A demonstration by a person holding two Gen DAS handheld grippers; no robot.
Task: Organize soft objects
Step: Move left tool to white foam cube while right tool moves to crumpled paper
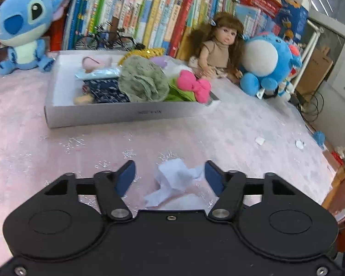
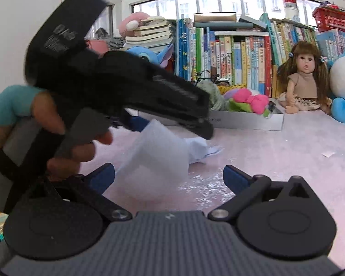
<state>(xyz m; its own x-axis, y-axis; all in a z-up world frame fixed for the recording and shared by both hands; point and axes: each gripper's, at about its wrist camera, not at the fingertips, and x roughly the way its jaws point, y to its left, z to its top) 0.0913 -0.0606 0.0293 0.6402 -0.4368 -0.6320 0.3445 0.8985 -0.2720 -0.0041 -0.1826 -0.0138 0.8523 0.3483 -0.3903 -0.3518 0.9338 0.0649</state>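
Observation:
A crumpled white tissue (image 1: 174, 179) lies on the pink table cover, between the blue pads of my left gripper (image 1: 170, 176). The right pad is at the tissue's edge and the left pad stands apart from it, so the jaws are open around it. In the right wrist view the left gripper (image 2: 145, 126) reaches down from the left, held by a hand in a teal sleeve (image 2: 9, 105), over the tissue (image 2: 158, 151). My right gripper (image 2: 169, 176) is wide open just in front of the tissue, holding nothing. A grey tray (image 1: 126, 113) beyond holds a green cloth (image 1: 142, 82), a pink bow plush (image 1: 193, 85) and other soft items.
A blue Stitch plush (image 1: 23, 30) sits left of the tray; a doll (image 1: 218, 46) and a round blue plush (image 1: 269, 62) sit to its right. Books (image 1: 149, 16) line the back. Small white scraps (image 1: 260, 140) lie near the table's right edge.

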